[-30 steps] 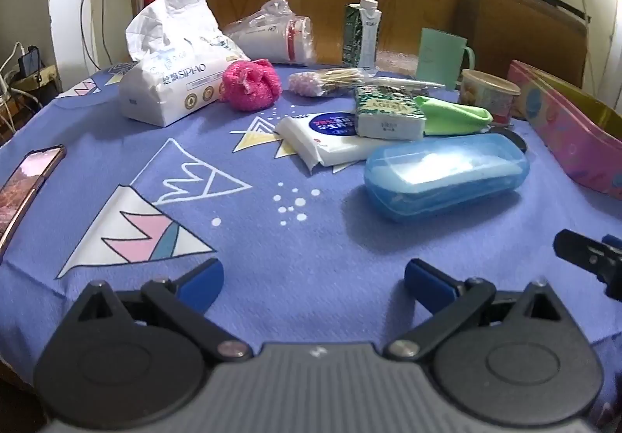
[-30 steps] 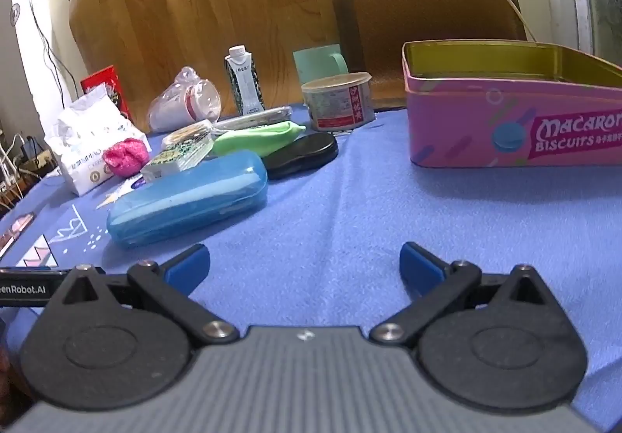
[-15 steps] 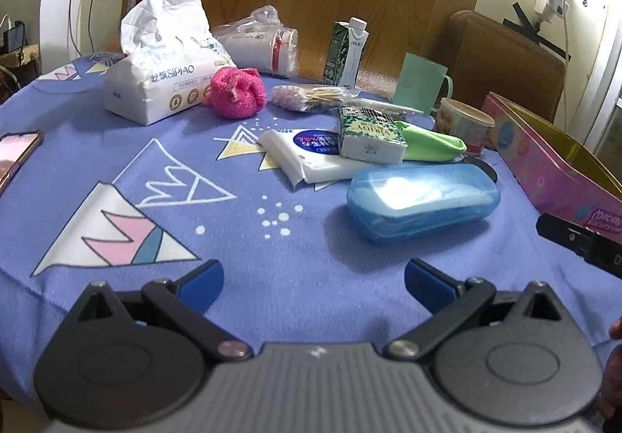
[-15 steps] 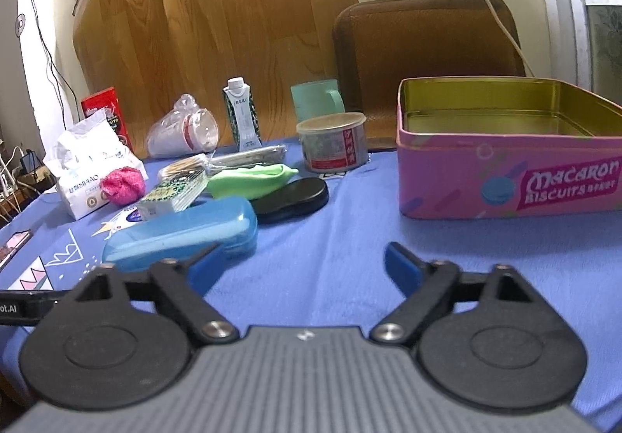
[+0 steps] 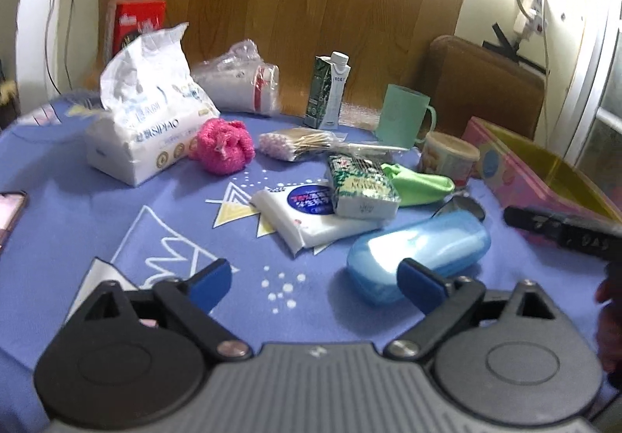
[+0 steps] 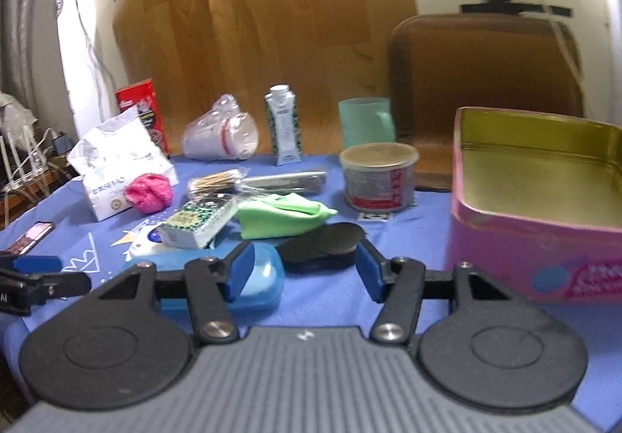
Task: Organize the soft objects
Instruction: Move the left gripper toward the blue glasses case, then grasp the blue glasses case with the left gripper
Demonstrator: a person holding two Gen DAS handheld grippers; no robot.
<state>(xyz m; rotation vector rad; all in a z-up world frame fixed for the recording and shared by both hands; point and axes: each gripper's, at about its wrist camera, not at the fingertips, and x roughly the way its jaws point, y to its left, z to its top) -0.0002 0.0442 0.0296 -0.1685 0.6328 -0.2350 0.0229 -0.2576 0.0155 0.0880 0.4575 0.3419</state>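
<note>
On the blue tablecloth lie a pink fluffy ball [image 5: 223, 151] [image 6: 149, 193], a white tissue pack [image 5: 145, 126] [image 6: 116, 164], a flat wipes pack [image 5: 311, 215], a green-patterned tissue packet [image 5: 359, 186] [image 6: 196, 224] and a green cloth [image 5: 421, 186] [image 6: 280, 217]. The pink biscuit tin [image 6: 540, 199] [image 5: 544, 180] stands open at the right. My left gripper [image 5: 315, 279] is open and empty above the cloth, near a blue case [image 5: 420, 252]. My right gripper [image 6: 301, 269] is open and empty, over the blue case [image 6: 256, 277] and a black case [image 6: 322, 244].
At the back stand a milk carton [image 5: 328, 91], a teal mug [image 5: 404, 118], a round tub [image 6: 379, 182], bagged cups [image 5: 243, 87], cotton swabs [image 5: 295, 141] and a red box [image 5: 134, 23]. A phone [image 5: 9, 211] lies at the left edge. A brown chair [image 6: 486, 83] stands behind the table.
Both grippers have risen and moved forward over the table. The right gripper's jaws have narrowed a little and now hang over the blue and black cases.
</note>
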